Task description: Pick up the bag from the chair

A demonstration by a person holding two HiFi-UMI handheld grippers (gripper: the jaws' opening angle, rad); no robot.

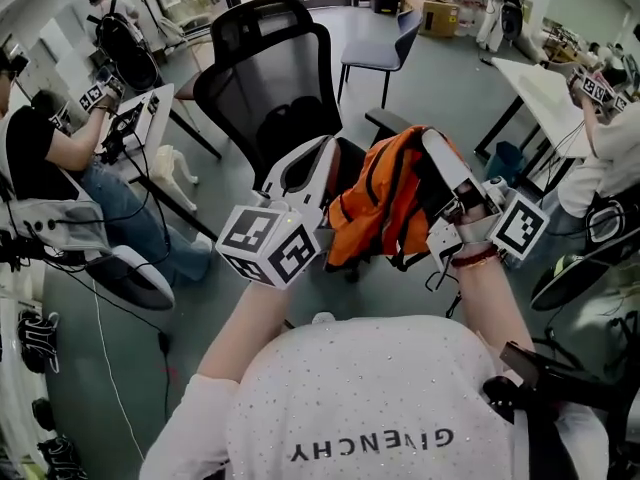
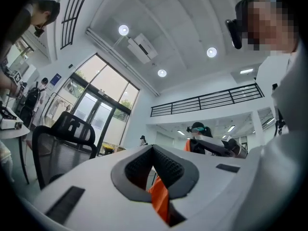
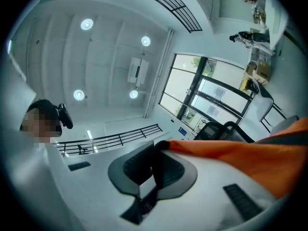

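An orange bag (image 1: 385, 203) with black straps hangs in the air between my two grippers, in front of the black mesh office chair (image 1: 270, 68). My left gripper (image 1: 330, 158) is at the bag's left edge, shut on a fold of the orange fabric (image 2: 160, 198). The right gripper (image 1: 436, 148) is at the bag's upper right, shut on a dark strap, with orange cloth (image 3: 240, 153) draped over its right jaw. Both grippers point slightly upward, toward the ceiling. The chair's backrest (image 2: 62, 148) shows at the left of the left gripper view. The bag hides the chair's seat.
A seated person (image 1: 40, 158) works at a small table (image 1: 140, 118) on the left. A grey chair (image 1: 120, 268) stands at the near left. A blue chair (image 1: 385, 53) and cardboard boxes (image 1: 440, 13) stand at the back. A white table (image 1: 545, 93) is on the right.
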